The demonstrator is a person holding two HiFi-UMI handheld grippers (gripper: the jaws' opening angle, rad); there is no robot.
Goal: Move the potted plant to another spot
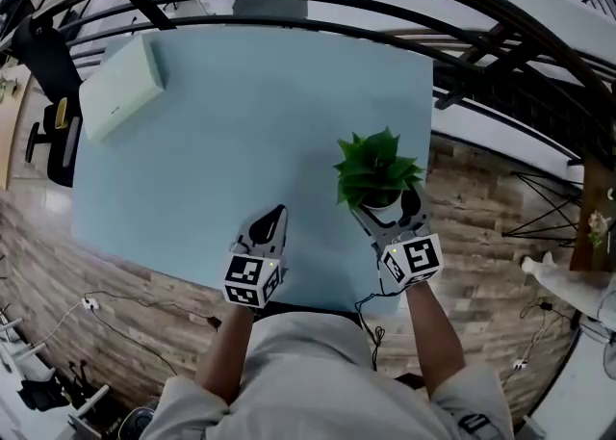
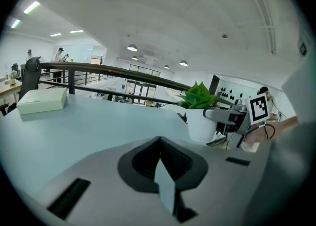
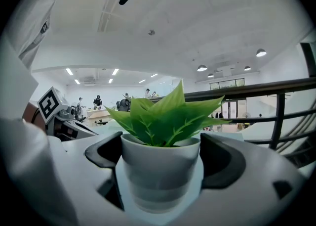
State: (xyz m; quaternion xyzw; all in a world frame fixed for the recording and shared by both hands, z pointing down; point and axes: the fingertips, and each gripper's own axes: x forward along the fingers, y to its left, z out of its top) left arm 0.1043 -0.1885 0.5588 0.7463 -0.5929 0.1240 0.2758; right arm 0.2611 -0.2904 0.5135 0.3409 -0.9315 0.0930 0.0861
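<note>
As right fingers clasp potted plant, upright

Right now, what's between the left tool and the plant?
Only bare table: in the head view, nothing lies between the shut left tool and the plant. The left gripper view shows the same bare stretch.

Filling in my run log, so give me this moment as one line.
right gripper: shut on potted plant | left gripper: shut, empty, over table | pale box: far left corner
</note>
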